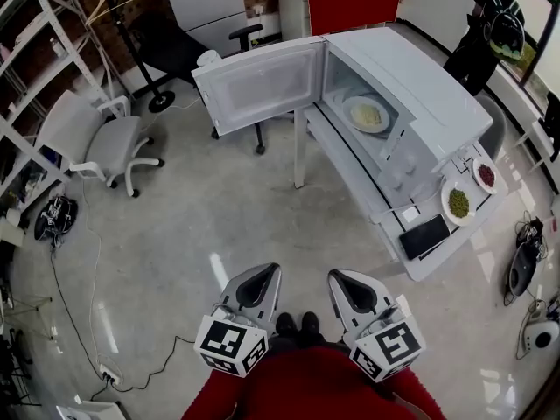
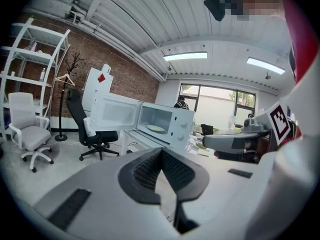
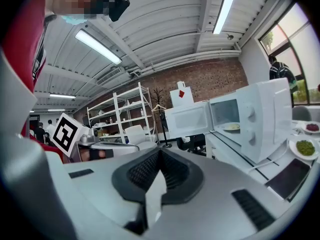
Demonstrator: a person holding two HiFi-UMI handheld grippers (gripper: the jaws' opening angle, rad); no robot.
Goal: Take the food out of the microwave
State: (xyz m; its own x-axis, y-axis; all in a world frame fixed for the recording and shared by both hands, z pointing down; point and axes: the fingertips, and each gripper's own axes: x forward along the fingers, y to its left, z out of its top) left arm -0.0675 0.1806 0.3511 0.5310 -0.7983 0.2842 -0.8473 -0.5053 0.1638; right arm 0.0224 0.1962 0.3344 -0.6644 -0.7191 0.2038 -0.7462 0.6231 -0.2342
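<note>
**Microwave open, both tools held back from it**

The microwave (image 1: 411, 94) stands on a white desk (image 1: 464, 234) with its door (image 1: 262, 86) swung wide open to the side. Inside the cavity, on the turntable, sits a plate of pale yellow food (image 1: 367, 114); nothing touches it.

The left tool (image 2: 161, 153) and the right tool (image 3: 160, 152) are held side by side close to the person's body, low in the head view and well apart from the microwave, over bare floor (image 1: 192, 226). Each tool's own view shows its jaws brought together at the tips with nothing between them. Both tools point toward the open microwave.

On the desk beside the microwave, past its control side, lie a plate of green food (image 1: 458, 203), a smaller plate of dark red food (image 1: 486, 176) near it, and a flat black device (image 1: 424, 235) just beside the green plate, nearer the desk's edge.

A white office chair (image 1: 105, 143) stands on the floor well to the left, and a black office chair (image 1: 171, 46) stands behind the open door.
</note>
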